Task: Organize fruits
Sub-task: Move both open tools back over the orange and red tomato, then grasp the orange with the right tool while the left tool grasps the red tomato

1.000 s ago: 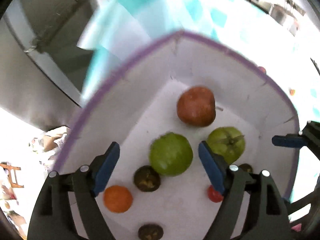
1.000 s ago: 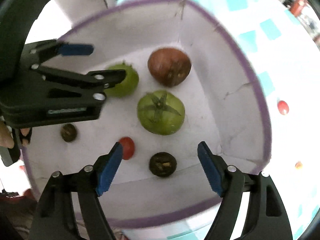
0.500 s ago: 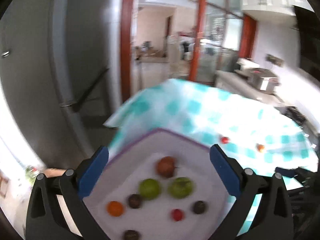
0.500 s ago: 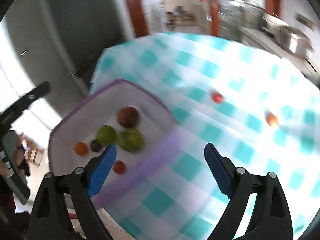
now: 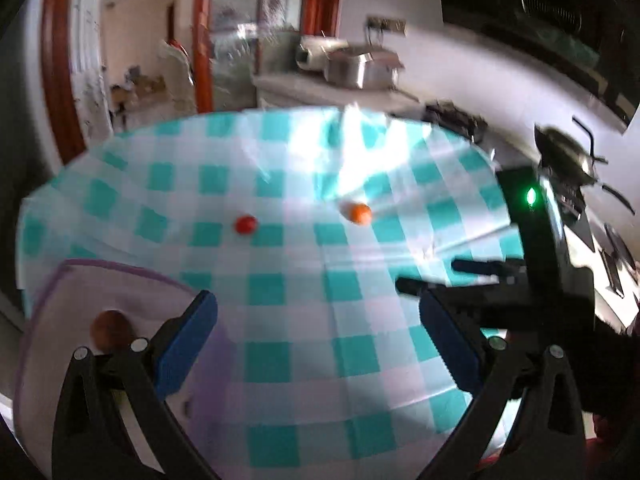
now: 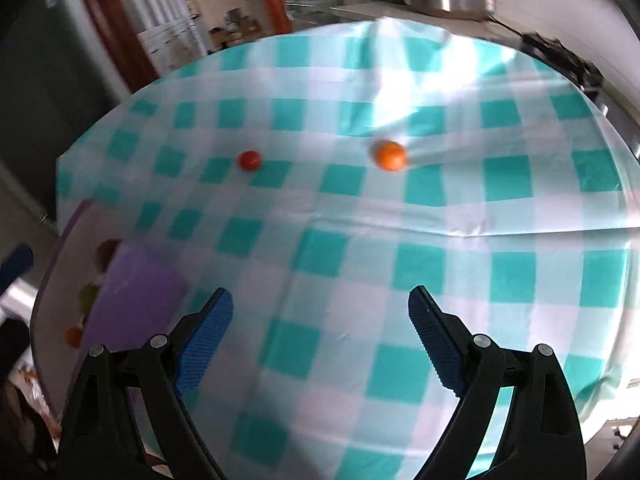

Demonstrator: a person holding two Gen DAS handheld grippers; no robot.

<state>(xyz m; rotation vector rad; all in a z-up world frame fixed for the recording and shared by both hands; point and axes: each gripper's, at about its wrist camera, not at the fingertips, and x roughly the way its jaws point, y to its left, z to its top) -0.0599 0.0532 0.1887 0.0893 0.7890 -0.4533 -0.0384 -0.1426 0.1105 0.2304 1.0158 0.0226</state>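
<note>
A small red fruit and an orange fruit lie loose on the teal-checked tablecloth. A white box with a purple rim sits at the table's left edge and holds a brown fruit, a green one and a small orange one. My left gripper is open and empty above the cloth beside the box. My right gripper is open and empty; it also shows in the left wrist view.
The table's far edge drops toward a kitchen counter with metal pots and a stove with pans. A dark door and red frame stand to the left. The box's near wall is blurred.
Both grippers have lifted out of the box and swung right and up. The views now face the open tablecloth with the two loose fruits. Both stay open and empty.
</note>
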